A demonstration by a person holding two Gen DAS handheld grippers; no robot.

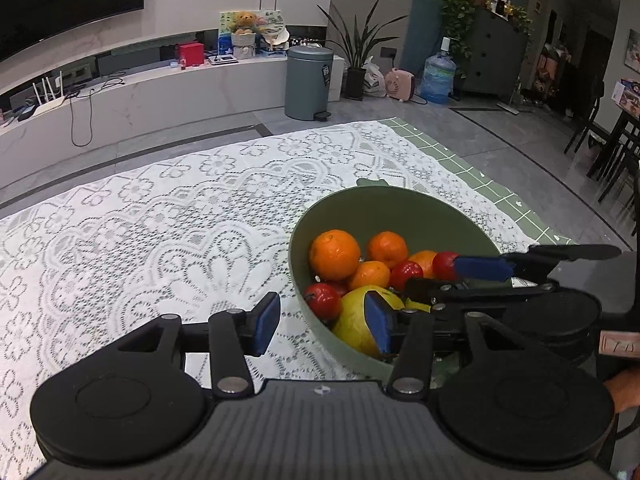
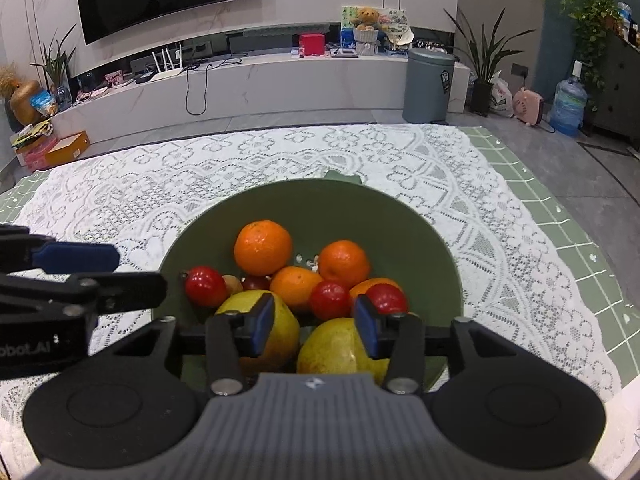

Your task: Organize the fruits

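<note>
A green bowl on the lace-covered table holds several oranges, several small red fruits and two big yellow fruits. My right gripper hangs open just above the two yellow fruits at the bowl's near side, its pads touching nothing. In the left wrist view, the bowl sits right of centre. My left gripper is open over the bowl's near left rim, one pad outside the bowl and one over a yellow fruit. The right gripper reaches in from the right.
The white lace cloth lies over a green checked cloth. The left gripper enters the right wrist view at the bowl's left edge. Beyond the table are a grey bin, a TV bench and plants.
</note>
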